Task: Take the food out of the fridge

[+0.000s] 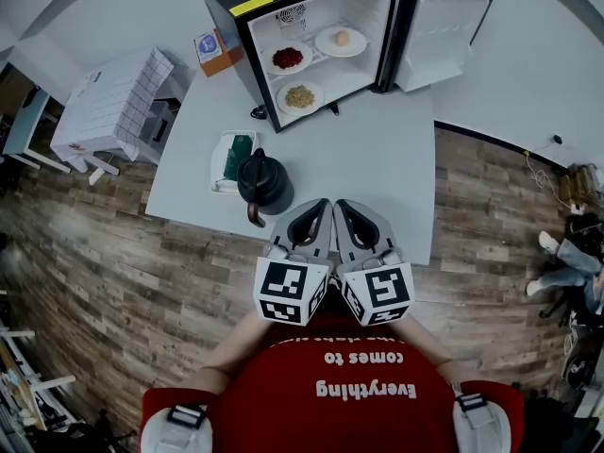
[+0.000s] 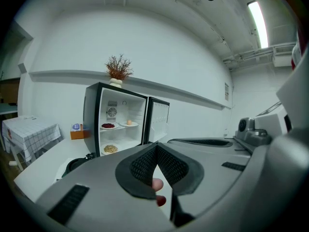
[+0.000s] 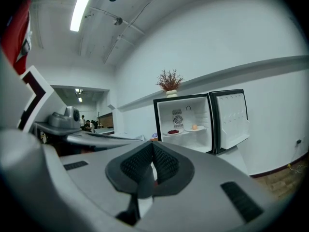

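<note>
A white counter point(image 1: 377, 159) is seen carrying a black fridge point(image 1: 226, 22) with its door swung open, inside which three plates of food point(image 1: 288, 58) are shelved, two above and one below. Well apart from it, the left gripper point(image 1: 319, 210) and right gripper point(image 1: 343, 210) are held side by side over the near edge, their fingers point(image 2: 145, 166) closed on nothing.

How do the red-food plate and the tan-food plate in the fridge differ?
The red-food plate sits on the upper shelf; the tan-food plate sits on the lower level. The red-food plate has a neighbour, a plate with a round orange item; the tan-food plate is alone on its level. Both are round white plates inside the open fridge.
</note>
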`<action>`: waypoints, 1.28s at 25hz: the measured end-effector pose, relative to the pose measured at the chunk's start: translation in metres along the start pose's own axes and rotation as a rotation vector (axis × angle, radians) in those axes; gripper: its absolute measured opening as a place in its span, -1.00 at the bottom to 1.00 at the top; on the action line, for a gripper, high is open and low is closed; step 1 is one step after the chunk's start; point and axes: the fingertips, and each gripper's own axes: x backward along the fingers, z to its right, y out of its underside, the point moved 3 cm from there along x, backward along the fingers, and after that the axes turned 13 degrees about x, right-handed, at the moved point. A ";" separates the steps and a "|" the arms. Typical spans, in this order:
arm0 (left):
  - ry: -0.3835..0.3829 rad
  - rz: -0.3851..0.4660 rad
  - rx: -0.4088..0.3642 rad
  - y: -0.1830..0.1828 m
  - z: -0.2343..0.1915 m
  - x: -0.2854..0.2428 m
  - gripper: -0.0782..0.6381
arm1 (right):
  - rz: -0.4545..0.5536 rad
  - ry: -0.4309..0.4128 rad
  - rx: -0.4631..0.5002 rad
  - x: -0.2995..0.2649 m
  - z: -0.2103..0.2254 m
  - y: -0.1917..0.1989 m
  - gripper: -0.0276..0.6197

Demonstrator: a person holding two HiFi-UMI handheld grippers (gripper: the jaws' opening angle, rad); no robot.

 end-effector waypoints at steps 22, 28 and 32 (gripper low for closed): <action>-0.065 -0.006 -0.122 -0.030 -0.027 -0.071 -0.78 | 0.007 -0.064 0.034 -0.071 0.053 0.007 -0.87; -0.101 -0.006 -0.112 -0.041 -0.046 -0.087 -0.78 | -0.019 -0.098 -0.023 -0.101 0.068 0.012 -0.87; -0.125 0.003 -0.108 -0.047 -0.062 -0.093 -0.78 | -0.049 -0.209 -0.173 -0.127 0.068 0.018 -0.87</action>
